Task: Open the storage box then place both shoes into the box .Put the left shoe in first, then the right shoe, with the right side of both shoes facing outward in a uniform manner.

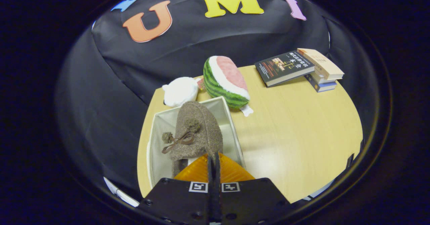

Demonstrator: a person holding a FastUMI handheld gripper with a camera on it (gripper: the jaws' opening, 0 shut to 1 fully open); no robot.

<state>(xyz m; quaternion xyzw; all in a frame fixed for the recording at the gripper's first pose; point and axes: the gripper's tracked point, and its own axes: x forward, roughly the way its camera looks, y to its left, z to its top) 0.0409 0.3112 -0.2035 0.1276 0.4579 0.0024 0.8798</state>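
Storage box [231, 131] open on worktop [295, 134]. Your hand-held gripper [214, 161] pinched on brown shoe [196, 134], holding it over box interior. Which shoe: cannot tell. Left: lower it, release, check right side faces outward.

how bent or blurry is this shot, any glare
Gripper view: strong fisheye, so the table edge curves; the books are sharp, the shoe held by the gripper slightly soft; light is even, with no obvious glare.
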